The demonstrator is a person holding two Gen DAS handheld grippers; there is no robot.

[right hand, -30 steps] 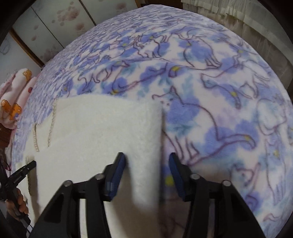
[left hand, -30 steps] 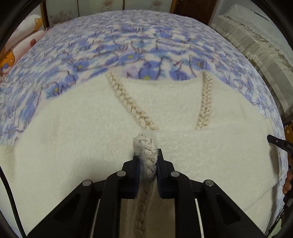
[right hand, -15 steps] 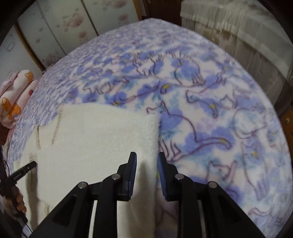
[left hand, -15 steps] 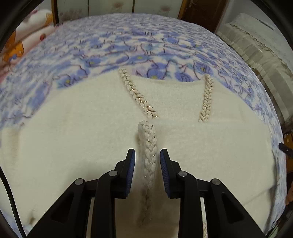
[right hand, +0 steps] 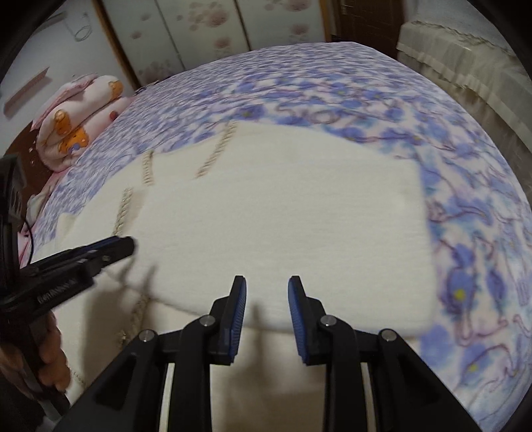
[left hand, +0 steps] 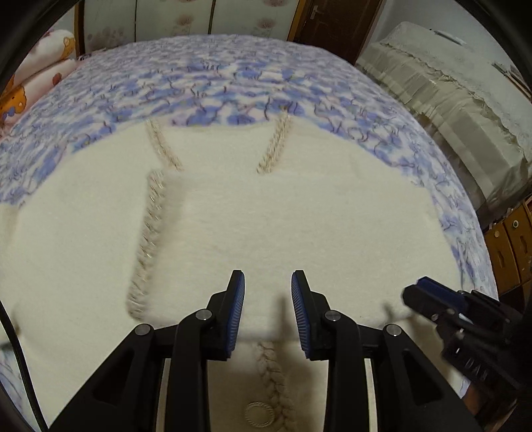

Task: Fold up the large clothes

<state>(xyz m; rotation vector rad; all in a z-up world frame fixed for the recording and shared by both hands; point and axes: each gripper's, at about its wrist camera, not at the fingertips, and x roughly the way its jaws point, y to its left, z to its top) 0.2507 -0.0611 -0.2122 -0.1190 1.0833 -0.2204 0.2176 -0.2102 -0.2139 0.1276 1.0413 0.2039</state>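
Cardigan (left hand: pixel 266 216) lies folded on the blanket (left hand: pixel 232 86); only the left view shows its button (left hand: pixel 255 413) at 6 o'clock. Left gripper (left hand: pixel 268 312) and right gripper (right hand: pixel 267 314) both gape, holding nothing; edges blurred.

Right gripper (right hand: pixel 267 292) hangs open, empty, above the folded cream garment (right hand: pixel 282 216).

A home bedroom: a bed (right hand: pixel 465 232) under a blue floral fleece blanket (left hand: pixel 232 83), a folded teddy-bear quilt (right hand: pixel 79 129) beside it, flower-patterned wardrobe doors (right hand: pixel 206 36) and a wooden door (left hand: pixel 332 23) behind.
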